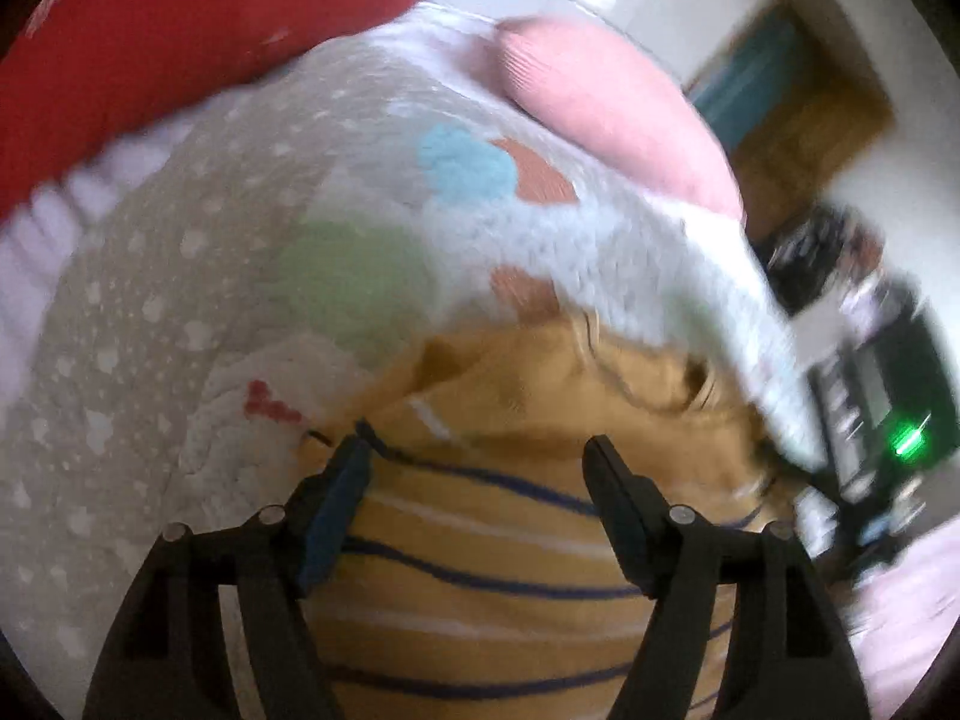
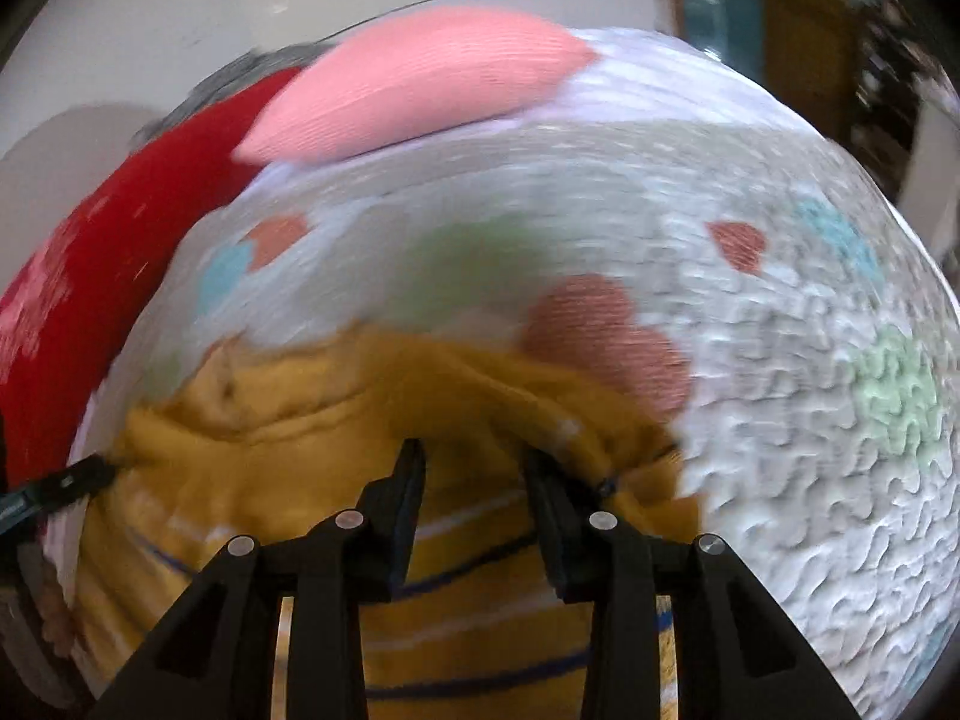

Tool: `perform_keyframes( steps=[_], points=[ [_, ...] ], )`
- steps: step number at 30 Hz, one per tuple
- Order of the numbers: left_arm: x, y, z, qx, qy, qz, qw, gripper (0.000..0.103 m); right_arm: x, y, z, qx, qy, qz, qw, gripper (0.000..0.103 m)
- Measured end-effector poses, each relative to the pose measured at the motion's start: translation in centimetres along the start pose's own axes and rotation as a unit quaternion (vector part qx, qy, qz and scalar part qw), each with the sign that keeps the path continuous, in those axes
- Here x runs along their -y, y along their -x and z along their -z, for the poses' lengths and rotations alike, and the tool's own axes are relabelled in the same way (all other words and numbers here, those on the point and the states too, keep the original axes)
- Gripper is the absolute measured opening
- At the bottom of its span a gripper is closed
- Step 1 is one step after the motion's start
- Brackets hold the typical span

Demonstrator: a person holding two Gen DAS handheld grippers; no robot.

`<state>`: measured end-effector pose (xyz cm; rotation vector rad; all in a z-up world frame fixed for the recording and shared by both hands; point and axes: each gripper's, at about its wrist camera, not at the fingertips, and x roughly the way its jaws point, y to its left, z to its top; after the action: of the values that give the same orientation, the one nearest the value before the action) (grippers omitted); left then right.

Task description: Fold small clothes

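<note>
A small mustard-yellow garment [image 1: 492, 546] with blue and white stripes lies on a bed with a textured white bedspread [image 1: 600, 228]. My left gripper [image 1: 477, 450] is open, its jaws set wide apart just above the striped cloth. In the right wrist view the same garment [image 2: 300, 450] lies rumpled under my right gripper [image 2: 474, 456], which is open with its jaws apart over the cloth. The left gripper's fingertip [image 2: 66, 483] shows at the garment's left edge. Both views are blurred.
A pink pillow [image 1: 606, 102] and a red pillow [image 1: 168, 42] lie at the far side of the bed; both show in the right wrist view, pink [image 2: 420, 78] and red [image 2: 90, 276]. A grey spotted blanket [image 1: 132, 312] lies left. The right gripper's body [image 1: 876, 414] sits right.
</note>
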<state>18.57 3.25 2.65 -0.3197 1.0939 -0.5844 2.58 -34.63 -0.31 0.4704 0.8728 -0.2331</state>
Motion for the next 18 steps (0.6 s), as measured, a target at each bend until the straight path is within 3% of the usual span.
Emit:
perform_keyframes(
  steps=[3,6,7,8,9,11,12,13,14,15,18],
  points=[
    [-3.6,0.0,-0.3,0.001,0.079,0.075,0.994,0.068,2.1,-0.3,0.3,0.009,-0.039,-0.035,0.999,0.035],
    [-5.6,0.5,-0.4,0.004,0.125,0.12,0.9849,0.067,3.1,0.1,0.4,0.018,-0.066,-0.063,0.996,0.035],
    [-5.9,0.7,-0.4,0.006,0.133,0.116,0.9843,0.068,3.6,0.2,0.3,0.018,-0.08,-0.073,0.994,0.035],
    [-6.4,1.3,-0.4,0.016,0.141,0.062,0.988,0.073,4.2,0.2,0.2,0.016,-0.098,-0.084,0.992,0.035],
    [-6.8,1.8,-0.4,0.025,0.144,0.042,0.9883,0.073,4.6,0.2,0.1,0.015,-0.112,-0.089,0.99,0.035],
    [-7.8,2.4,-0.1,0.02,0.162,0.058,0.9849,0.074,5.8,0.8,-0.2,0.019,-0.142,-0.093,0.985,0.035],
    [-8.2,3.0,0.1,0.019,0.171,0.057,0.9835,0.074,6.6,1.5,-0.3,0.026,-0.154,-0.079,0.984,0.041],
    [-8.3,4.0,0.5,0.022,0.169,0.045,0.9843,0.074,7.0,1.9,-0.5,0.029,-0.159,-0.046,0.986,0.06],
    [-8.1,4.7,0.7,0.024,0.159,0.033,0.9864,0.074,7.7,2.8,-0.4,0.037,-0.161,-0.01,0.986,0.067],
    [-7.6,5.4,1.1,0.024,0.142,0.018,0.9894,0.074,8.2,3.6,-0.2,0.045,-0.163,-0.001,0.986,0.068],
    [-5.9,7.7,2.9,0.025,0.079,-0.02,0.9964,0.076,9.8,6.5,1.0,0.048,-0.169,-0.01,0.984,0.068]
  ],
)
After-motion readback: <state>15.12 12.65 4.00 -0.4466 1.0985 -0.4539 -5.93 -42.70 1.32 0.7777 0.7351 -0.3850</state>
